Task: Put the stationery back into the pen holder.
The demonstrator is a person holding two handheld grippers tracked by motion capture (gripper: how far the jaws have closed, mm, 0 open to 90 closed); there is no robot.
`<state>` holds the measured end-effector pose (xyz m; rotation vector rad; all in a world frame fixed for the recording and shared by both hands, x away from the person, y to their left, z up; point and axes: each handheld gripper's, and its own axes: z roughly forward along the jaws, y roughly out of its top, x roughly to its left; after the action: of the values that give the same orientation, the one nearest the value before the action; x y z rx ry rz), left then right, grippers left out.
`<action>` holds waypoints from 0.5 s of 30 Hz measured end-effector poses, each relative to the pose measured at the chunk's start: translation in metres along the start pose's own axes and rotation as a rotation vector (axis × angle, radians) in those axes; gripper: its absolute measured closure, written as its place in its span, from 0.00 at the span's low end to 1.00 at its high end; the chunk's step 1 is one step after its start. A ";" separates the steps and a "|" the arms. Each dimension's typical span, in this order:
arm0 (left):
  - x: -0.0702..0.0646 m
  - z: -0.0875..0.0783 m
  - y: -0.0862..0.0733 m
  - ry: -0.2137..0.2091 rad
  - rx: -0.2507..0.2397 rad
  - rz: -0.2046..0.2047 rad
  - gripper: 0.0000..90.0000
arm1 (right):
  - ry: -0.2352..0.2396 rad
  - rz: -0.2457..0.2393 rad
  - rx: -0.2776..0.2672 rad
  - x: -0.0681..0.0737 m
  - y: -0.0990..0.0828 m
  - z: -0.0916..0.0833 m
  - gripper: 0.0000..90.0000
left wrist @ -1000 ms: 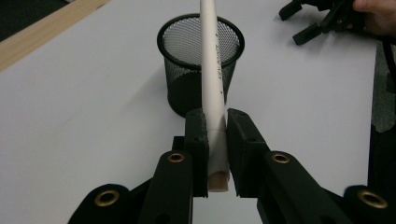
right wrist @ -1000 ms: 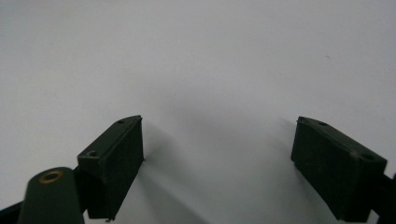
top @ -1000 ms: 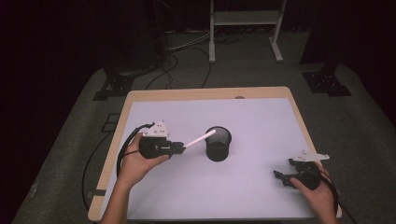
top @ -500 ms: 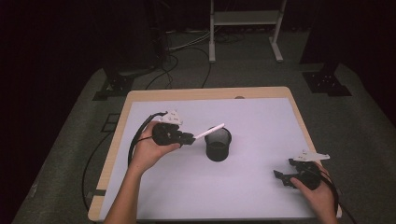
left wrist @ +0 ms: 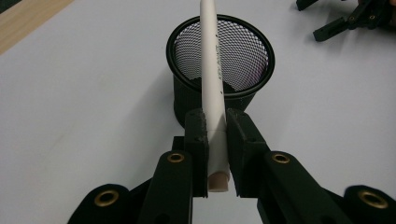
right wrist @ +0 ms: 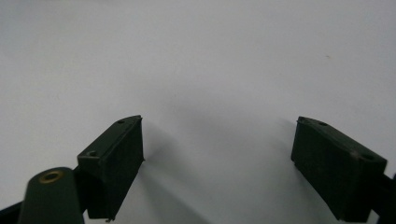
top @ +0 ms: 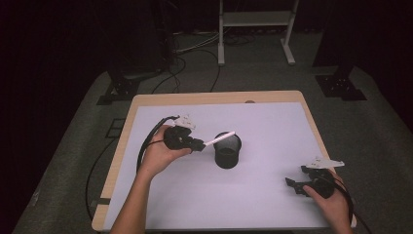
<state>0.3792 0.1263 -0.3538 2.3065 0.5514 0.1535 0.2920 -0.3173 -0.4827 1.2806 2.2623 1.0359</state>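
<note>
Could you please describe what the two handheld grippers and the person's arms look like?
Both the left gripper and right gripper are black, with flat rectangular jaw pads, brass-coloured rivets at the linkage joints, a pale grey plate on top and a trailing black cable. The forearms are bare, without visible sleeves.

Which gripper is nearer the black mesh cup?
Left. The left gripper holds a white pen just beside the black mesh cup; the right gripper rests far off.
</note>
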 end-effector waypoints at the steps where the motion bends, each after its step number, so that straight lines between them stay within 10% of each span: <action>1: 0.000 0.000 0.000 -0.003 0.003 -0.001 0.87 | 0.000 0.000 0.000 0.000 0.000 0.000 0.17; 15: -0.001 0.003 0.001 -0.012 0.030 -0.005 0.87 | 0.001 0.001 0.000 0.000 0.000 0.000 0.17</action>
<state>0.3800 0.1231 -0.3555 2.3334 0.5567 0.1304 0.2920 -0.3174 -0.4827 1.2815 2.2622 1.0370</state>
